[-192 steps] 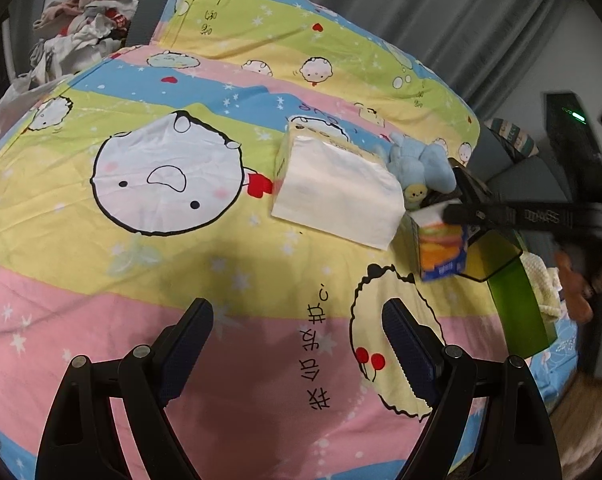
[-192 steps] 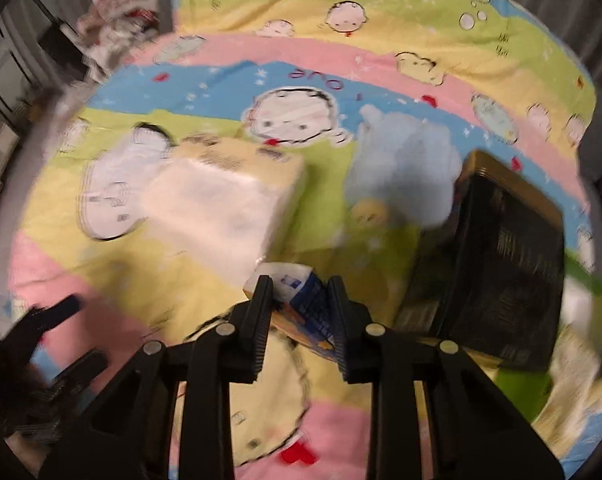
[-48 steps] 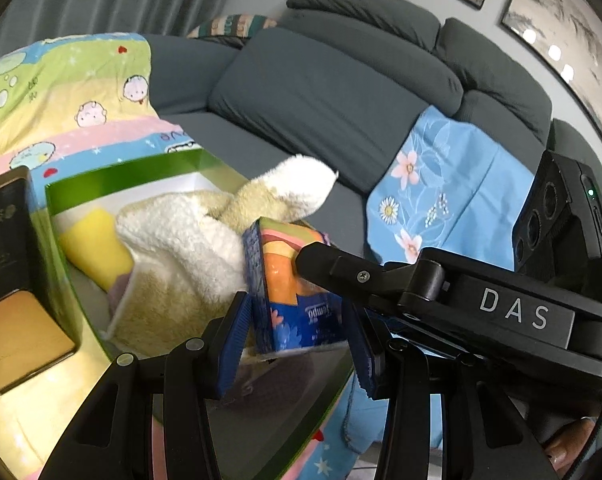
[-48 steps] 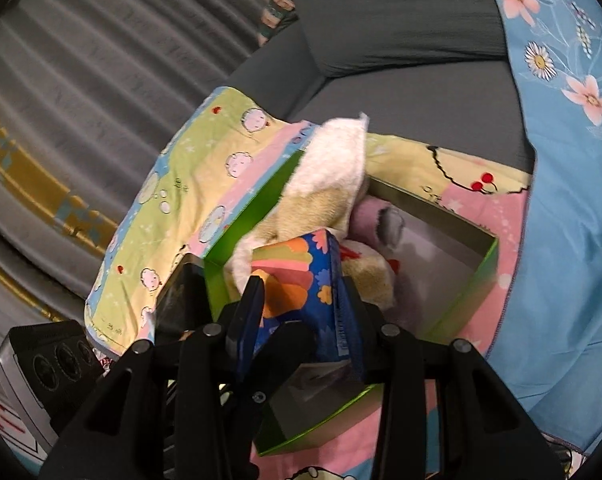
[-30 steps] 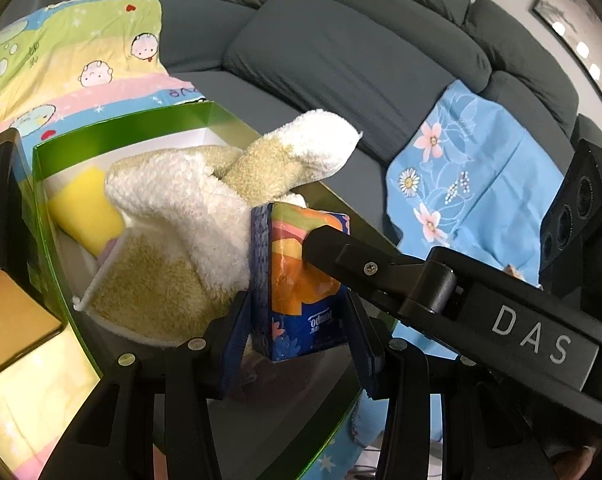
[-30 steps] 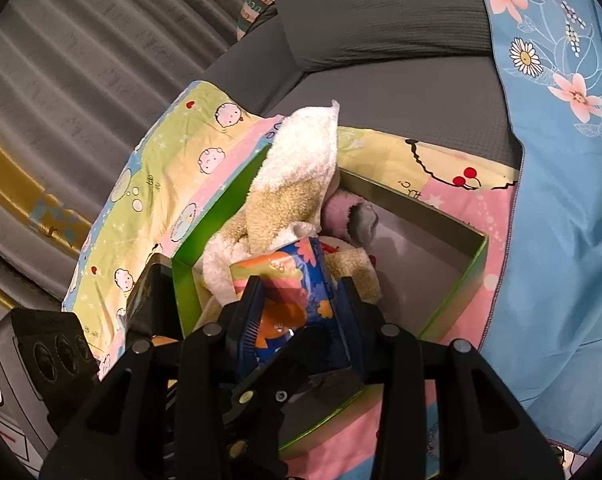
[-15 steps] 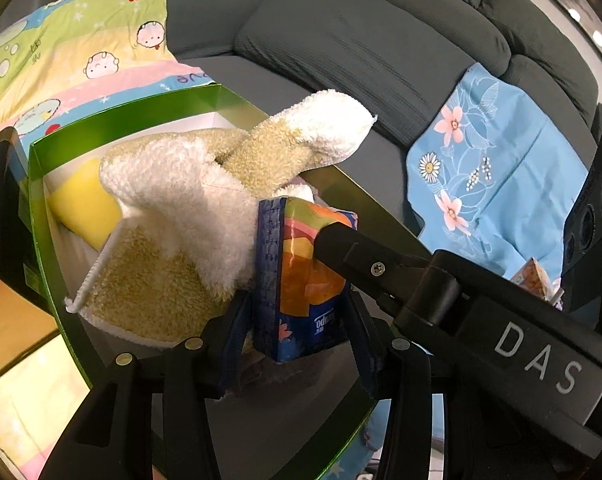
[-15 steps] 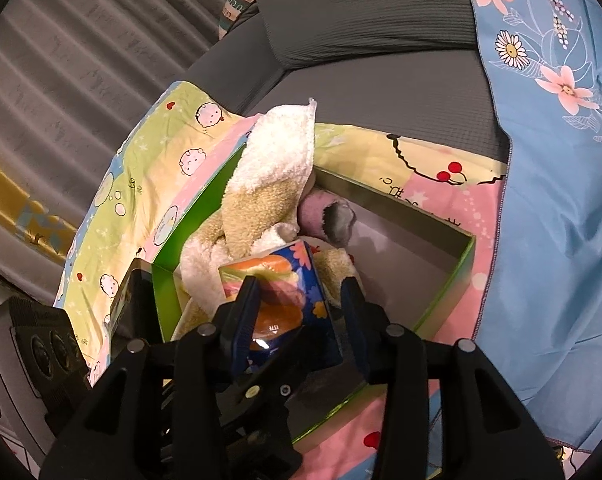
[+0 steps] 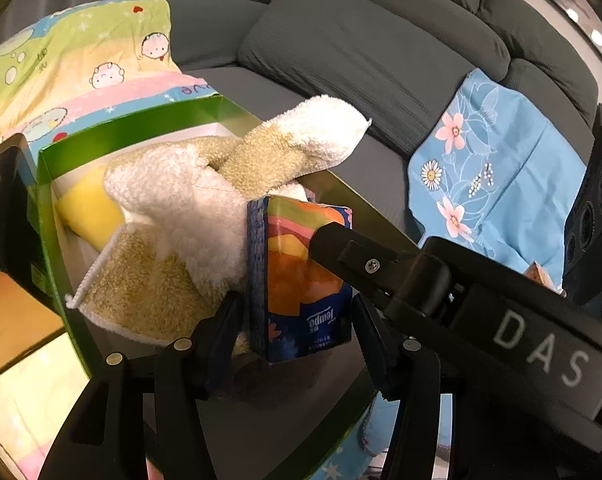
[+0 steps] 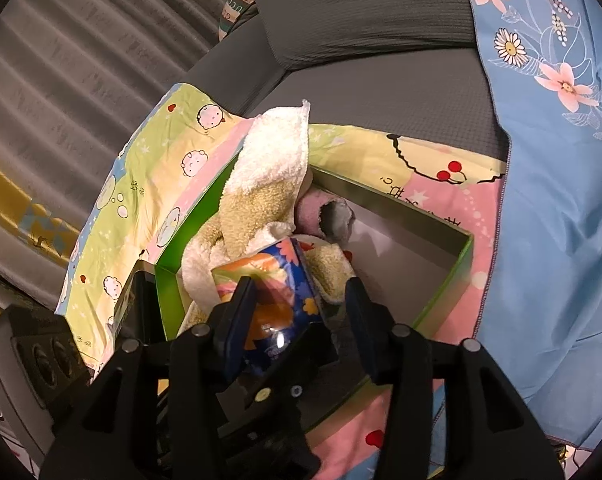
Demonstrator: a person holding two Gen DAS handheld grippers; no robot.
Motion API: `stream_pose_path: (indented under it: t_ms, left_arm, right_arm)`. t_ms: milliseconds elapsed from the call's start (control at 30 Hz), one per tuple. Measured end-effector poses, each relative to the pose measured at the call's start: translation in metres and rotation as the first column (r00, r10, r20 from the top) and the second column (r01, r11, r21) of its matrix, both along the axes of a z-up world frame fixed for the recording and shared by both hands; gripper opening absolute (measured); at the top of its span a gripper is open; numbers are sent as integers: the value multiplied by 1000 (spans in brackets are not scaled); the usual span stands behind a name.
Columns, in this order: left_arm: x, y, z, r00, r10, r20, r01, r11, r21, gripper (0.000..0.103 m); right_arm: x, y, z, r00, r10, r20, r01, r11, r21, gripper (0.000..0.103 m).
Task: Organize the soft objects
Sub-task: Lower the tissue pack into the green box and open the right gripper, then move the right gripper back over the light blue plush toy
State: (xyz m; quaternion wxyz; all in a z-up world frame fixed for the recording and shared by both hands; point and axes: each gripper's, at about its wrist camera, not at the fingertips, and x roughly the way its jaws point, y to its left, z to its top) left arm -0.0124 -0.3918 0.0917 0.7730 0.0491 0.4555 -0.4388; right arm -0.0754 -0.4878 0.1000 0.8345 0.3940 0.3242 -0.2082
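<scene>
Standing upright inside the green box (image 9: 113,136), a tissue pack (image 9: 297,280) (blue, orange and pink print, "Tempo" label upside down in the left wrist view) sits between both grippers at once. Left gripper (image 9: 297,332) jaws are opening; the pack is between them, a visible gap shows on each side and the pads do not press it. Right gripper (image 10: 301,312) comes in from the pack's other side, its jaws are also opening with the pack (image 10: 269,280) between them; the left pad sits close against the pack's edge, the right pad stands clear, so no clamp. In the left wrist view the right gripper's finger (image 9: 341,248) lies across the pack's front face. Just beside the pack, filling most of the box, is a crumpled cream-and-tan towel (image 9: 181,208), one end poking up over the far wall. A yellow sponge-like block (image 9: 87,210) lies in the far left corner of the box. From the right wrist a pink plush item (image 10: 325,212) shows behind the towel, partly hidden. The box rests on a cartoon-print blanket (image 9: 81,64) on a grey sofa (image 9: 361,52). A blue floral cloth (image 10: 561,160) lies beside the blanket. A black-and-gold box (image 9: 5,240) stands touching the green box's outer left wall.
</scene>
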Motion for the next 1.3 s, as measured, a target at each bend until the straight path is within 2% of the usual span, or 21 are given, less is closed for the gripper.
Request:
stream_pose_path:
  t_ms: [200,233,300,433,467,600,700,833,933,1000,1100,1233,1300]
  left_arm:
    - [-3,15,11,1000,17,-11,-17,999,-42,57]
    - [-4,19,14,1000,15,-11,-16,999,-50,61]
    - [-7,26,20,1000,15,-1,-15,998,-65,69]
    - [-15,50,36,998,40,50,-35,994,-100,69]
    - [-16,57,40,997,47,56,-41,993,-108,69]
    - [-19,91,53,993,92,71,-81,986,-143,71]
    - [-22,123,63,985,146,87,-129,976,-178,88]
    - [-26,172,72,968,228,100,-202,955,-219,89]
    - [-26,216,74,942,322,100,-292,928,-232,89]
    - [-24,251,71,906,413,97,-383,894,-230,89]
    - [-18,299,62,835,543,89,-515,829,-220,89]
    - [-12,353,40,762,641,94,-624,765,-158,89]
    - [-10,373,26,734,675,73,-661,735,-153,89]
  right_arm:
    - [-9,1,11,1000,-23,5,23,999,-48,50]
    - [-10,2,13,1000,-25,11,26,998,-54,52]
    - [-14,4,19,999,-23,25,24,997,-66,56]
    - [-20,12,32,998,-11,70,17,995,-96,70]
    - [-22,15,35,997,-9,78,17,994,-104,75]
    - [-27,30,51,994,15,106,3,986,-166,83]
    - [-28,42,59,992,32,123,-8,980,-197,85]
    - [-27,60,69,988,66,142,-31,971,-237,93]
    - [-22,79,75,984,105,141,-63,960,-274,94]
    - [-18,92,78,981,134,137,-89,952,-294,95]
    - [-9,112,81,973,189,128,-140,937,-319,96]
    - [6,143,81,955,275,115,-223,916,-333,96]
    - [13,160,80,925,357,130,-306,904,-299,96]
